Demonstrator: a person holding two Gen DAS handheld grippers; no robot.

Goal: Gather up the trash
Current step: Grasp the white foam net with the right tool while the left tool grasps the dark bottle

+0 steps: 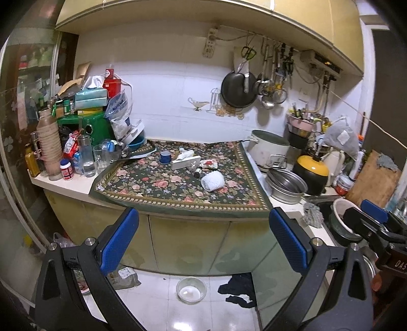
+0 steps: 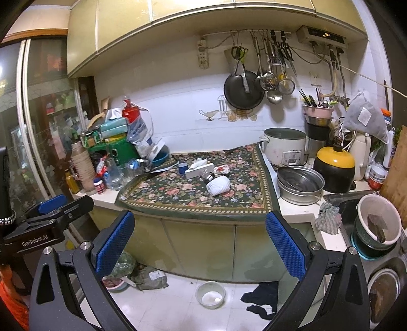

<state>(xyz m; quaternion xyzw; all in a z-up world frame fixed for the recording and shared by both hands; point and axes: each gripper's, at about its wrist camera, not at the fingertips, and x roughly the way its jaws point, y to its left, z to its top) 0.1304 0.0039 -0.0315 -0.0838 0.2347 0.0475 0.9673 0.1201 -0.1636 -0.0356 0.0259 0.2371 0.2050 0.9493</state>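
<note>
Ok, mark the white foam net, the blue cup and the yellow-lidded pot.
foam net [image 1: 212, 180], left wrist view, middle of its mesh.
blue cup [image 1: 165, 156], left wrist view, its side wall.
pot [image 2: 335, 155], right wrist view, its yellow lid.

White tiled wall [image 1: 173, 84] w/ yellow upper cabinets [image 1: 229, 15]. Pale green base cabinet doors [image 2: 198, 249]; glossy white floor tiles [image 2: 178, 305].

Black two-finger grippers with blue pads

Left gripper [image 1: 203, 239] and right gripper [image 2: 199, 242] — textured blue pads, silver screws, white "GenRobot.AI" lettering.
</note>
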